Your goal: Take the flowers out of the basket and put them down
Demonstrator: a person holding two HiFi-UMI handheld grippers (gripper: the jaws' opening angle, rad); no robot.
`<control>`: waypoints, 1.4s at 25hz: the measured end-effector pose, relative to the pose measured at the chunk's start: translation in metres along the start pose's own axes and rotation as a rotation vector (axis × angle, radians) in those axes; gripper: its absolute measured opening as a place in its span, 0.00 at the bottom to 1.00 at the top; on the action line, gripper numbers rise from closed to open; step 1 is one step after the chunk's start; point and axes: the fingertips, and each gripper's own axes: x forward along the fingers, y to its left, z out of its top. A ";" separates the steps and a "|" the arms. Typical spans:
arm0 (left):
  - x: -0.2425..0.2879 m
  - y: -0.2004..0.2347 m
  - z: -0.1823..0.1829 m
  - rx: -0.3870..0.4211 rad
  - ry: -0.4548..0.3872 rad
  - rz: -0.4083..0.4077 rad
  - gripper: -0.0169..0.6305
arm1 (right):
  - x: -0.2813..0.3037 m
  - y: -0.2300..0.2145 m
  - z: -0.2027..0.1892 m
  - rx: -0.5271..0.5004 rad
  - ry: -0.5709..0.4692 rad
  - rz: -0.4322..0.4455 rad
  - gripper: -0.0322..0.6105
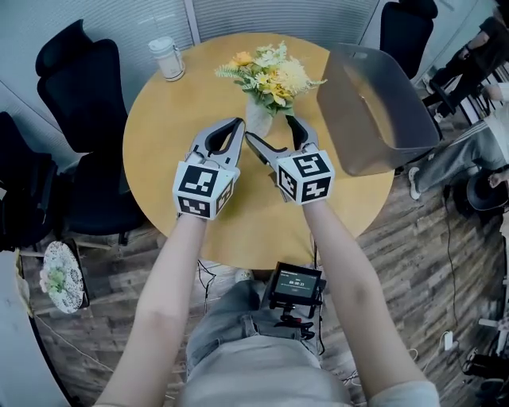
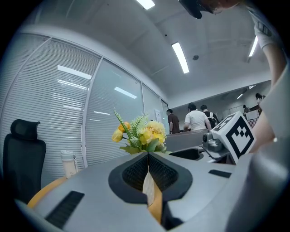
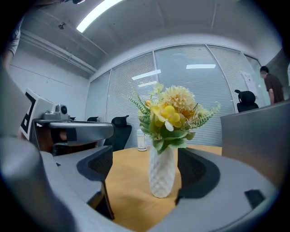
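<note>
A bunch of yellow and cream flowers [image 1: 270, 71] stands in a white vase [image 1: 257, 118] on the round wooden table [image 1: 159, 135], outside the grey basket [image 1: 382, 99] to its right. My right gripper [image 1: 280, 137] is open just in front of the vase. In the right gripper view the vase [image 3: 161, 174] stands upright between the spread jaws of that gripper [image 3: 146, 154], with a gap on each side, and the flowers [image 3: 172, 113] rise above. My left gripper [image 1: 236, 127] is shut and empty beside the vase's left; in its own view the left gripper [image 2: 147, 156] points at the flowers [image 2: 140, 133].
A lidded white jar [image 1: 167, 58] stands at the table's far left. Black office chairs [image 1: 75, 71] stand to the left and at the back right [image 1: 406, 24]. People sit or stand beyond the basket at the right. A small screen [image 1: 296, 286] hangs at my waist.
</note>
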 end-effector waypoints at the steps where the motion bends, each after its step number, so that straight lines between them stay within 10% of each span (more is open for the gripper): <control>1: 0.000 0.000 0.002 -0.002 -0.003 0.000 0.03 | -0.002 0.001 -0.001 0.002 0.005 -0.001 0.78; 27: -0.004 0.011 0.048 -0.010 -0.086 -0.011 0.03 | -0.038 0.014 0.068 -0.058 -0.094 -0.015 0.73; 35: -0.007 0.006 0.073 0.014 -0.133 -0.016 0.03 | -0.051 0.010 0.096 -0.111 -0.145 -0.054 0.44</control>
